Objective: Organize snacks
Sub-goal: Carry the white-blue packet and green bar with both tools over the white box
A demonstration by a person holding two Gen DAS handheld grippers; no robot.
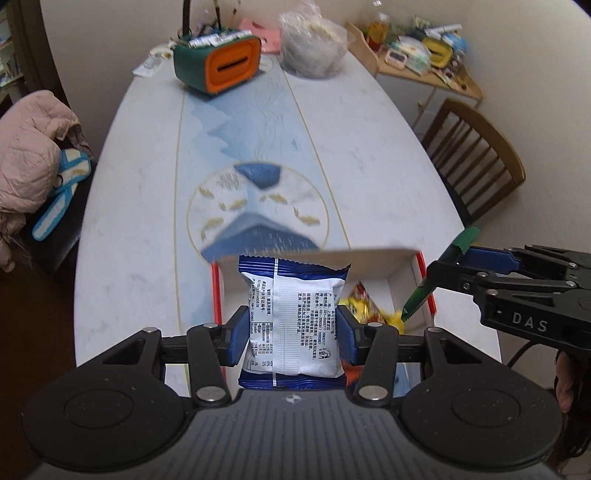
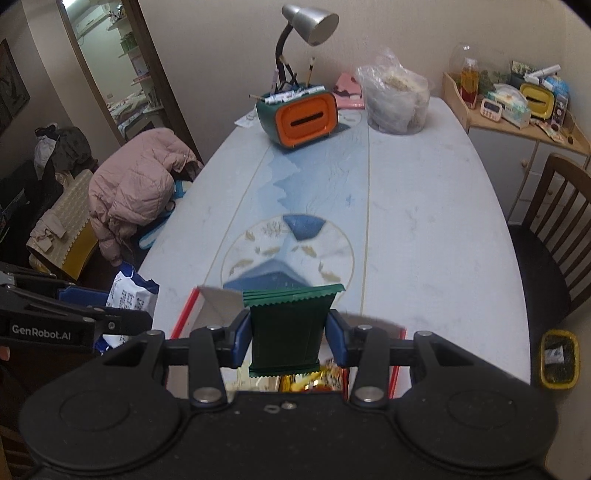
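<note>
The long white surface (image 2: 424, 206), printed with a blue mountain and a round fish motif, runs up to a plain cream wall (image 2: 221, 44). A grey gooseneck lamp (image 2: 310, 22) leans over its far end. On one side a pink padded jacket (image 2: 136, 188) is heaped on a seat, beyond it a doorway (image 2: 122, 70) into a lit room with shelves. On the other side stands a wooden slat-back chair (image 2: 565, 229), and a pale wooden corner shelf (image 2: 517, 125) crowded with small clutter.

A long white table (image 2: 424, 221) has a blue picture down its middle. At the far edge stand a green and orange box (image 2: 297, 118) and a full plastic bag (image 2: 397, 101). By the near edge sits an open white box (image 1: 373, 264) with red edges.
</note>
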